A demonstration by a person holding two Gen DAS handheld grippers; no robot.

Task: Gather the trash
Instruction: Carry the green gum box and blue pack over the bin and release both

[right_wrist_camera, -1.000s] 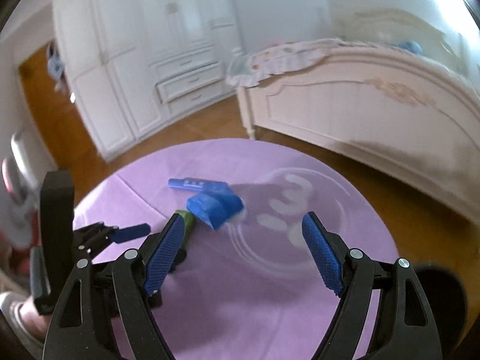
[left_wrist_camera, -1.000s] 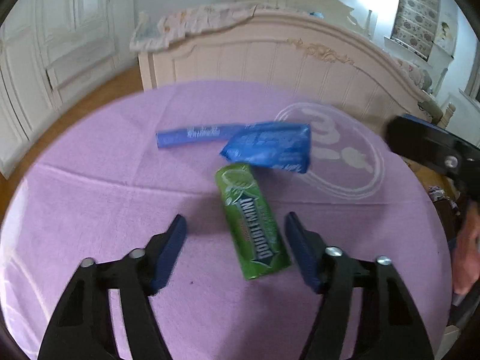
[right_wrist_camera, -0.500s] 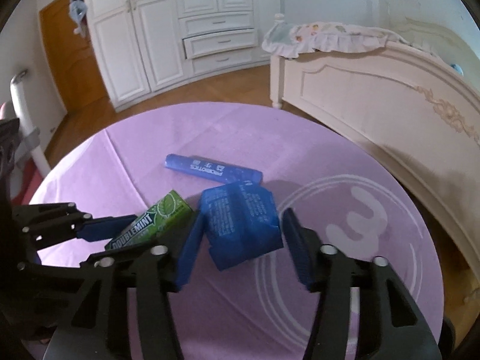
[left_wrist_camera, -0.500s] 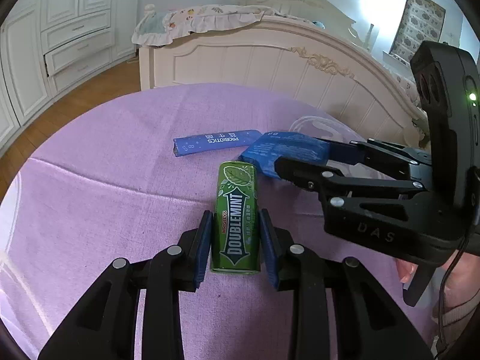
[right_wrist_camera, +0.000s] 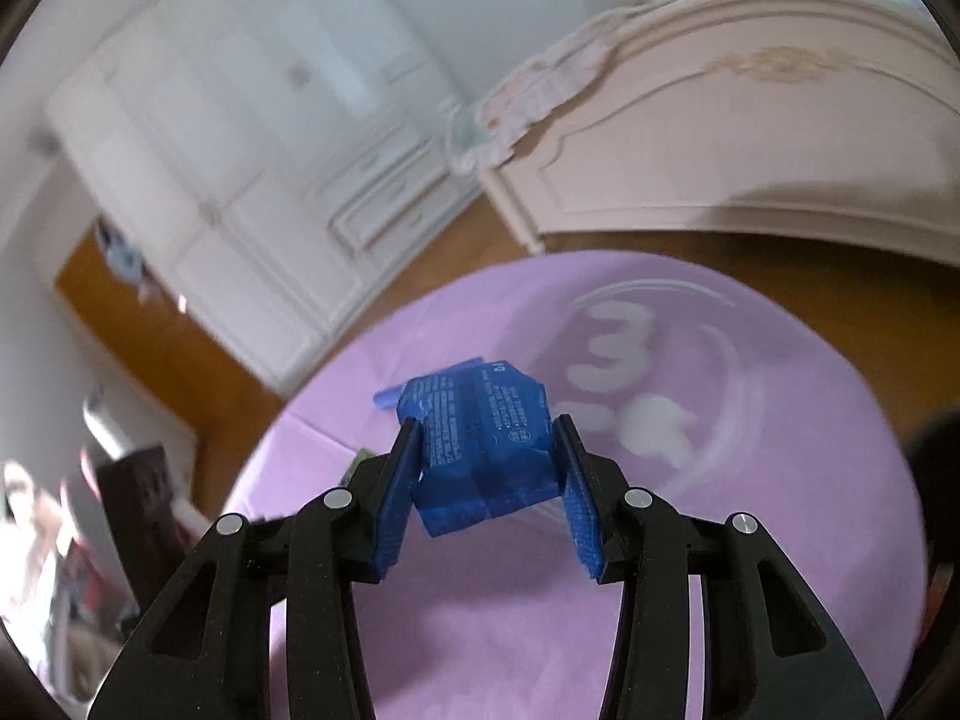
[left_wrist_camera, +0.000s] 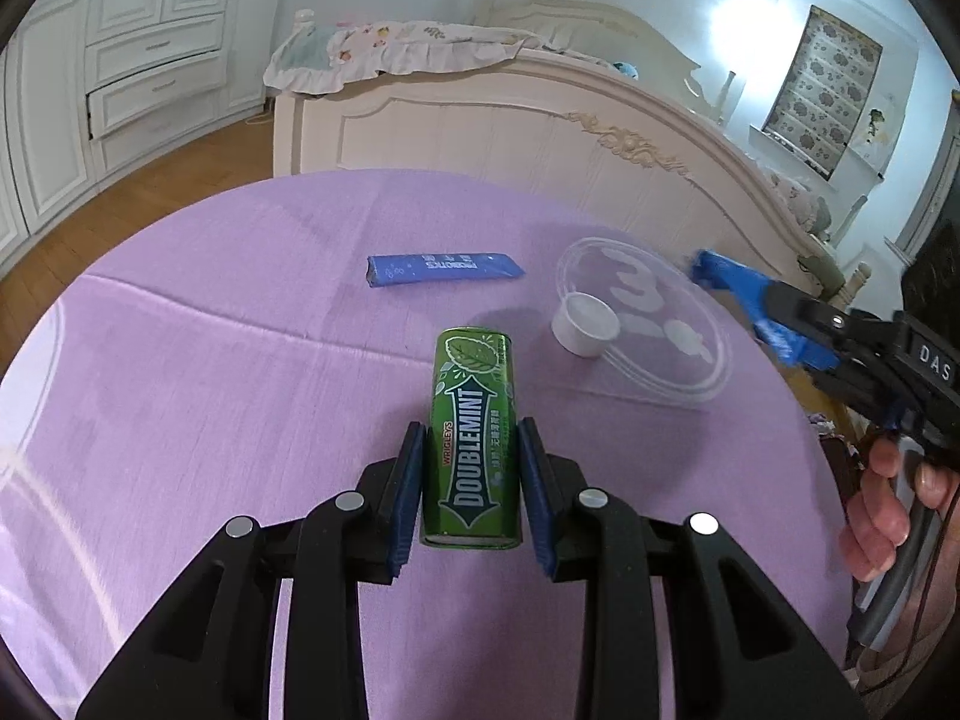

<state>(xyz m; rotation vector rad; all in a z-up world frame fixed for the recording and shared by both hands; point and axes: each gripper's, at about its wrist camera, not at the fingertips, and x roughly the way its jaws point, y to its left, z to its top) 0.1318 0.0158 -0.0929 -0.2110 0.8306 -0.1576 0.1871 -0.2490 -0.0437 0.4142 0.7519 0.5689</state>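
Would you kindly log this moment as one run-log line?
left gripper: shut on Doublemint pack | right gripper: shut on blue wrapper | blue sachet: on table

The left view is sharp and evenly lit; a bright glare spot burns on the wall far beyond the left tongs [left_wrist_camera: 471, 483], beside the window [left_wrist_camera: 825, 93]. A soft shadow lies on the bench [left_wrist_camera: 198, 354] just ahead of the gum pack [left_wrist_camera: 473, 438]. The right view is smeared with motion blur: wardrobe [right_wrist_camera: 252, 138] and bed [right_wrist_camera: 750, 138] are soft, only the right tongs [right_wrist_camera: 489, 495] and blue packet [right_wrist_camera: 480, 450] crisp. Fisheye bending and dark corners frame both.
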